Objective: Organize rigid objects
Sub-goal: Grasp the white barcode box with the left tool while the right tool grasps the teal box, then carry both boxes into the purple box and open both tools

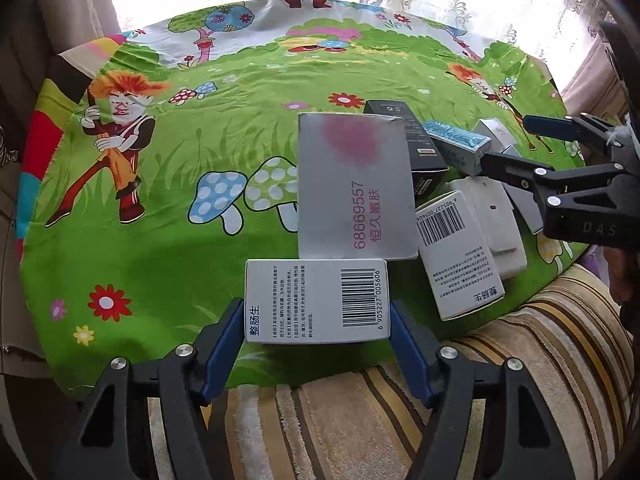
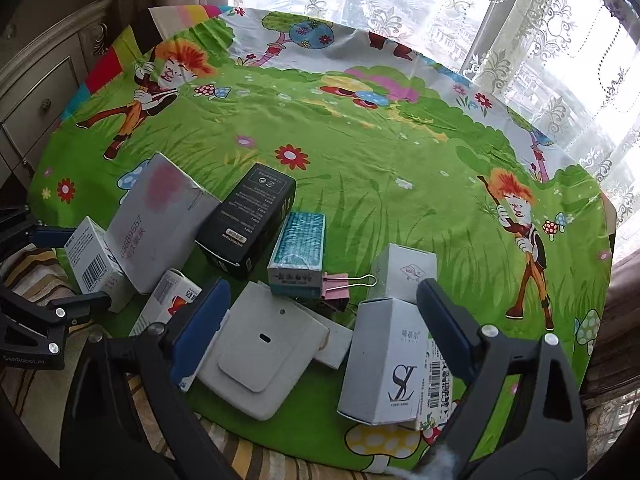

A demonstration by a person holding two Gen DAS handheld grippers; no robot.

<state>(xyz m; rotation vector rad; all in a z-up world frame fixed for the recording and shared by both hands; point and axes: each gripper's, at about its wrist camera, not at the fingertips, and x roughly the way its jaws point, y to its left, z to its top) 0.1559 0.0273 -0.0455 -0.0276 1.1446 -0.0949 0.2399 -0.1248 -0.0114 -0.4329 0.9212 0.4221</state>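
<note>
My left gripper [image 1: 316, 324] is shut on a white medicine box [image 1: 316, 300] with a barcode, its blue pads against both short sides, near the table's front edge. Behind it lie a big grey box with a pink blotch [image 1: 356, 184], a black box [image 1: 416, 140] and a second barcoded white box [image 1: 456, 256]. My right gripper [image 2: 324, 320] stands open above a flat white device [image 2: 260, 352] and a white box with an SL logo [image 2: 384, 368], one finger at the outer side of each. A teal box [image 2: 298, 252] and a pink binder clip [image 2: 340, 286] lie just beyond.
A green cartoon tablecloth [image 2: 380, 152] covers the round table; its far half carries nothing. A striped cloth [image 1: 360, 420] lies at the near edge. Another small white box [image 2: 404, 268] stands behind the SL box. Lace curtains hang behind, and a drawer cabinet [image 2: 36, 96] stands left.
</note>
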